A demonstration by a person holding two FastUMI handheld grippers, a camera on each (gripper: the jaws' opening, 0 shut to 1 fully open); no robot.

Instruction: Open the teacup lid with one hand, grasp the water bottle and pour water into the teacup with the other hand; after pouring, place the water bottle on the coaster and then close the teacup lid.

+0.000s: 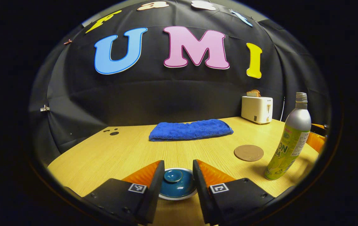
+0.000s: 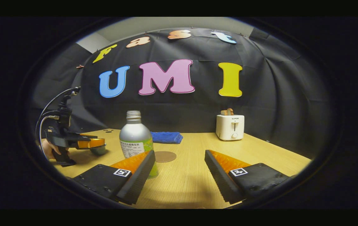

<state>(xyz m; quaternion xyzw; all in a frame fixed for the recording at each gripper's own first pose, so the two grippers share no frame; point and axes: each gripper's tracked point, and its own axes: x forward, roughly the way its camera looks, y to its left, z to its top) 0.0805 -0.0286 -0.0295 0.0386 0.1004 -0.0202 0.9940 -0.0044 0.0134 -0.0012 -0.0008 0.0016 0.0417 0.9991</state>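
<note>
The teacup's blue lid [image 1: 177, 183], white-rimmed with a round knob, lies low between the fingers of my left gripper [image 1: 178, 162], which stands open and straddles it. In the right gripper view that left gripper [image 2: 86, 143] hovers over the teacup [image 2: 99, 151] at the table's left, held by a hand [image 2: 48, 149]. The silver-and-green water bottle [image 1: 289, 141] stands upright, uncapped, near the round brown coaster [image 1: 248, 153]. My right gripper [image 2: 179, 153] is open, with the bottle [image 2: 135, 135] just left of its left finger and the coaster [image 2: 165, 156] beyond.
A folded blue towel [image 1: 191, 129] lies at the back of the wooden table [image 1: 110, 153]. A white toaster [image 1: 257, 109] with bread in it stands at the back right. The black cloth wall closes off the far side. Small dark holes [image 1: 113, 131] mark the table's far left.
</note>
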